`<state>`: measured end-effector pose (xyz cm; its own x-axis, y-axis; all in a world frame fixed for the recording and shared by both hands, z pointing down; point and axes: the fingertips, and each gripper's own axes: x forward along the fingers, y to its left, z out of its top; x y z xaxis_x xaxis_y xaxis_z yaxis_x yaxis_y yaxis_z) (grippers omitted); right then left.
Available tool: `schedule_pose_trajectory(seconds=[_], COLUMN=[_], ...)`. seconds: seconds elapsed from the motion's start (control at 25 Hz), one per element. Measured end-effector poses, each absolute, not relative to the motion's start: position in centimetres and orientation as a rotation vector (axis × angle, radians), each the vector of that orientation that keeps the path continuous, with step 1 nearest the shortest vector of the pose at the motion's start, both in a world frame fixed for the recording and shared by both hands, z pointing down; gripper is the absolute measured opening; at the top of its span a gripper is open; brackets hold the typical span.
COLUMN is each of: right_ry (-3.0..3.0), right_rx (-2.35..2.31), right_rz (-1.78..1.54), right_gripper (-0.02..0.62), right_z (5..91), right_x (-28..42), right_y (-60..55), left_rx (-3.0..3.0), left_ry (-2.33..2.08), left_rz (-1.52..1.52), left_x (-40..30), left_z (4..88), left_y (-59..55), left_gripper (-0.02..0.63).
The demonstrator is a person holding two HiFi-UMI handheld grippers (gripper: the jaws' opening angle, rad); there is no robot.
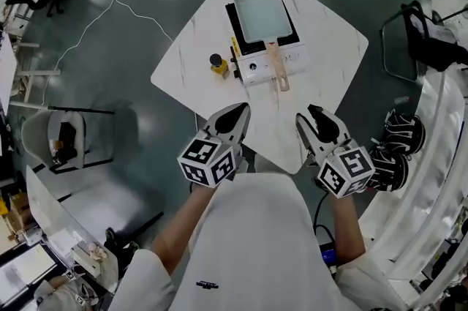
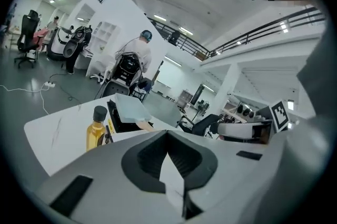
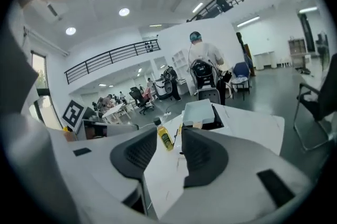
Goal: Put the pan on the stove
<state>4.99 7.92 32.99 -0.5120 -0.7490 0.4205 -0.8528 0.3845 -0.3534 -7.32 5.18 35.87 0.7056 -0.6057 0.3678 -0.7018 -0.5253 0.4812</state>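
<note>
A pale rectangular pan [image 1: 259, 13] with a wooden handle [image 1: 278, 68] rests on the small black-and-white stove [image 1: 272, 62] on the white table [image 1: 329, 46]. A yellow bottle [image 1: 218, 65] with a black cap stands just left of the stove. Both grippers hover over the table's near corner, well short of the stove. My left gripper [image 1: 238, 114] is shut with nothing in it; its tips meet in the left gripper view [image 2: 167, 133]. My right gripper [image 1: 316, 115] is open and empty. In the right gripper view the bottle [image 3: 165, 136] and the pan [image 3: 199, 112] show beyond its jaws.
A white cable [image 1: 110, 6] runs across the grey floor left of the table. A black chair [image 1: 428, 39] stands to the right, with dark helmets [image 1: 401, 132] below it. A person in white [image 2: 138, 51] stands at a far bench.
</note>
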Motion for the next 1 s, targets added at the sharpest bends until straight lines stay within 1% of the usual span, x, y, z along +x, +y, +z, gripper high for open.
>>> schedule_pose_trajectory(seconds=[0.16, 0.24, 0.36, 0.4, 0.72, 0.84, 1.0], right_ry=[-2.449, -2.439, -2.408, -2.394, -2.357, -2.359, -2.323], right_rx=[1.478, 1.503, 1.552, 1.565, 1.599, 1.578, 1.574], right_rz=[0.755, 0.726, 0.678, 0.666, 0.652, 0.654, 0.637], right_gripper=[0.149, 0.135, 0.053, 0.005, 0.005, 0.005, 0.005], right_z=[31.1, 30.5, 29.9, 29.8, 29.5, 29.6, 29.4], right_x=[4.6, 4.6, 4.7, 4.8, 4.8, 3.7, 3.8], right_y=[9.5, 9.9, 10.2, 10.3, 10.6, 11.0, 12.0], left_rx=[2.311, 2.316, 2.334, 2.345, 2.388, 2.386, 2.373], left_ry=[-1.004, -1.018, -1.023, -1.024, -1.037, -1.037, -1.035], left_rz=[0.158, 0.154, 0.164, 0.166, 0.165, 0.169, 0.196], left_x=[-8.9, -9.5, -10.2, -10.3, -10.3, -11.0, -11.0], left_z=[34.0, 33.1, 31.7, 31.3, 29.8, 29.9, 30.6], left_y=[6.8, 7.2, 7.8, 8.0, 8.3, 8.6, 9.3], left_gripper=[0.002, 0.002, 0.002, 0.000, 0.000, 0.000, 0.000])
